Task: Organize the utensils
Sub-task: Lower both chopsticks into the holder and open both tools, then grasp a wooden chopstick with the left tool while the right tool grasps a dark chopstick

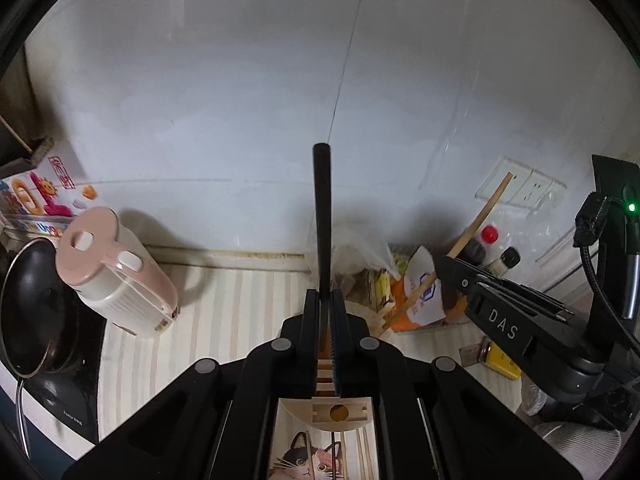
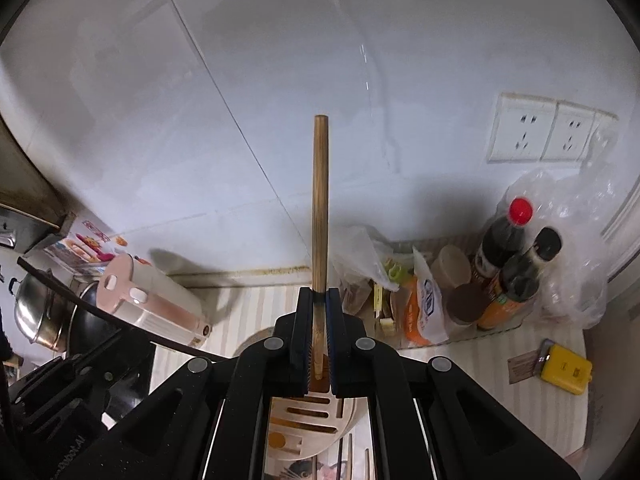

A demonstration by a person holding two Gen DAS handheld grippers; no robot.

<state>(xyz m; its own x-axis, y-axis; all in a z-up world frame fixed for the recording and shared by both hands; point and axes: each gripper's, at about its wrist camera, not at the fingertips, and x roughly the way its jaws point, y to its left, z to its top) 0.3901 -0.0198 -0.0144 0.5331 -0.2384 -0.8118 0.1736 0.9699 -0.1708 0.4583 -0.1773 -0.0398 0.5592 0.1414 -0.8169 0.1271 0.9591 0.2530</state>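
I hold one utensil in each gripper. The left gripper (image 1: 327, 300) is clamped on a black utensil handle (image 1: 322, 216); the right gripper (image 2: 319, 300) is clamped on a wooden utensil handle (image 2: 320, 200). Each handle runs straight out along its gripper's fingers, free end pointing away from the camera toward the tiled wall (image 1: 240, 80).

The relation that governs the next move: the slotted wooden utensil holder (image 2: 308, 416) lies directly beneath both grippers, at the near end of each handle. In my judgement, insertion calls for a descent along the handle's long axis into a slot. Neither hand appears clearly nearer; both sit over the holder.

View differences: the right wrist view shows the holder's long slots. The left wrist view shows its round hole and short notches, plus the right gripper side-on, its wooden handle angled up toward the wall sockets (image 1: 532, 188). Neither view shows either utensil's working end.
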